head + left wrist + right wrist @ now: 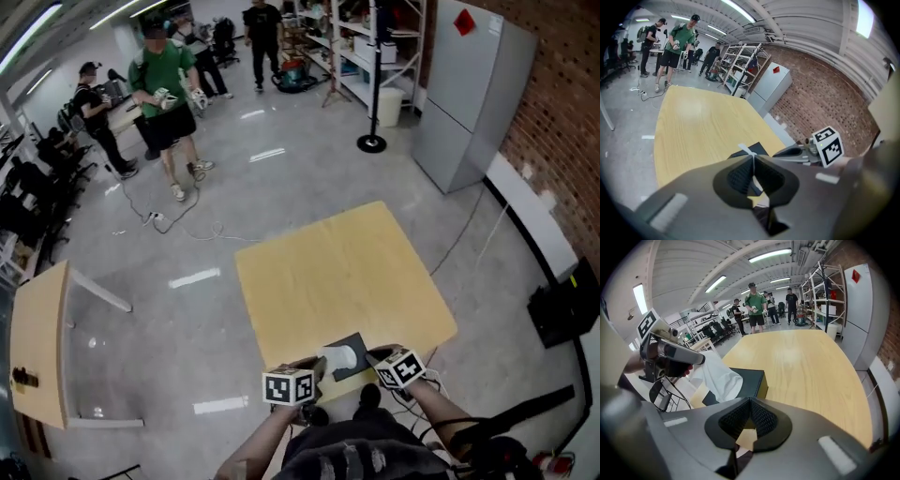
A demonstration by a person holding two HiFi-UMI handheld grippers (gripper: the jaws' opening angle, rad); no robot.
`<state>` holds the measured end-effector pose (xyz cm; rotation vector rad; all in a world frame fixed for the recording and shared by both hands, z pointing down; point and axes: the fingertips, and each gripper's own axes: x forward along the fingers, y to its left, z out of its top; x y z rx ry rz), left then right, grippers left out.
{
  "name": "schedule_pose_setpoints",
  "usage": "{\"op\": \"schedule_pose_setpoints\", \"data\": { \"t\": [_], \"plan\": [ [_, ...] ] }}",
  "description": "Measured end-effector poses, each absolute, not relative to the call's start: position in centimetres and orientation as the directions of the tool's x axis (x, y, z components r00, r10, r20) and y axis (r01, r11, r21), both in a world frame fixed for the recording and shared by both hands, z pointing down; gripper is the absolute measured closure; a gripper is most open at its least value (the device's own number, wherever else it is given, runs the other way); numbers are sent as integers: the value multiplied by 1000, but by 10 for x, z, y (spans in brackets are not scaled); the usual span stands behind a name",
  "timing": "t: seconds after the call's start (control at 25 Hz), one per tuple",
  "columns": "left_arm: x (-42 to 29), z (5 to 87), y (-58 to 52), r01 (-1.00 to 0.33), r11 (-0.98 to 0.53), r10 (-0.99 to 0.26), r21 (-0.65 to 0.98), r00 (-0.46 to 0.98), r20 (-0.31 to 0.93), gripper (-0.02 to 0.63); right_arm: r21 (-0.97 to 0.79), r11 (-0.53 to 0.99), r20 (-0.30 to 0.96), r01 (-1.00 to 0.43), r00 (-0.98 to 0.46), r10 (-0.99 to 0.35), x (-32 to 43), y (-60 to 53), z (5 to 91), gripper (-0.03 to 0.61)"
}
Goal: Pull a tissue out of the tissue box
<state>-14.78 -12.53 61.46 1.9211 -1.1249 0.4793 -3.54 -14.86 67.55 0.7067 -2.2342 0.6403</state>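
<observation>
Extraction looks underway: left hand-held gripper [753,157] pinches the white tissue [717,376] above the black rectangular tissue box [752,380] at the pale wooden surface's [811,362] near edge. The right hand-held gripper [750,400] is closed and empty. Next probably calls for pulling clear.

A pale wooden bench [337,272] stands on a glossy grey floor [281,178]. A brick wall [562,103] runs along at 3 o'clock, with a tall grey cabinet [469,94] at 1 o'clock and metal shelves [361,47] at 12. Another table [37,347] stands at 8 o'clock. Strip lights [768,255] line the ceiling.
</observation>
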Motion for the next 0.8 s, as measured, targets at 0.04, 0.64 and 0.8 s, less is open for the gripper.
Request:
{"op": "schedule_pose_setpoints", "data": {
  "t": [0.04,0.64,0.8],
  "plan": [
    [-159,607,-125,-849,-243,-544,469,519,659,609,-214,745,732,-632,-608,-307,-46,-152,668,578],
    [-125,591,-123,-818,-288,-509,498,571,644,609,-222,668,795,-710,-529,-298,-7,-126,658,578],
    [-125,589,-123,-821,-284,-516,496,567,642,609,-229,666,794,-710,-532,-294,-4,-124,659,578]
  ]
}}
